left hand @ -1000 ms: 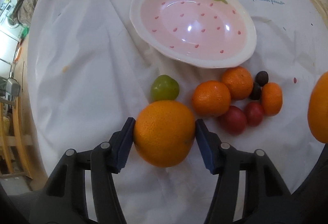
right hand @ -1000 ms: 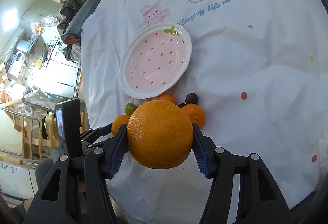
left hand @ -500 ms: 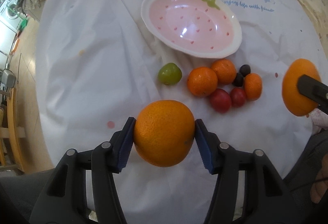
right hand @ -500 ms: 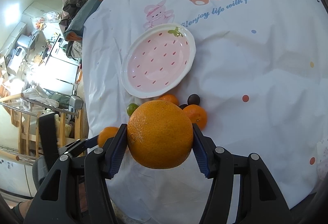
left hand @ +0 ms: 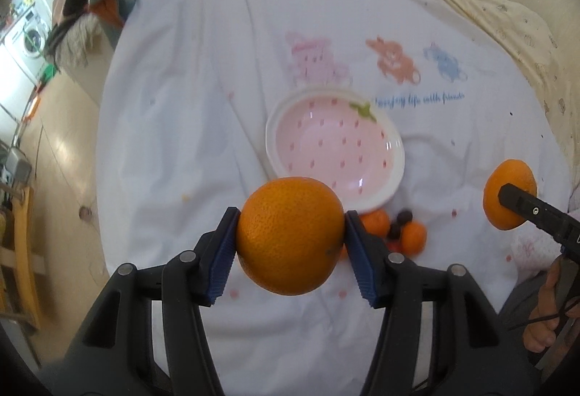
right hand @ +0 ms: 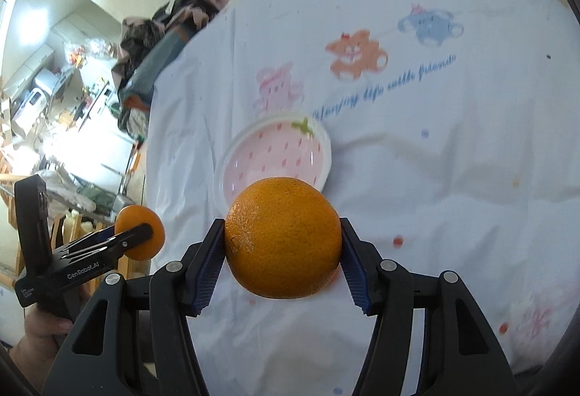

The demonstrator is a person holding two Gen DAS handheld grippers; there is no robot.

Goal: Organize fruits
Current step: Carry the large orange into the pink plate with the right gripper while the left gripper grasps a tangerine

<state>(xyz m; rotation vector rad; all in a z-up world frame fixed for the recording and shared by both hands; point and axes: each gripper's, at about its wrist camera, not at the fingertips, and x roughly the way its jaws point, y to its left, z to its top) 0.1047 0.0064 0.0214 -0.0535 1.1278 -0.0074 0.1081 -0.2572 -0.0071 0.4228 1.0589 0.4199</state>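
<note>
While both hands tilt steeply down over the cloth-covered table [left hand: 174,142], the left gripper [left hand: 290,244] and right gripper [right hand: 282,247] each clamp an orange [left hand: 290,234] [right hand: 282,236] above the strawberry plate [left hand: 397,157].
</note>
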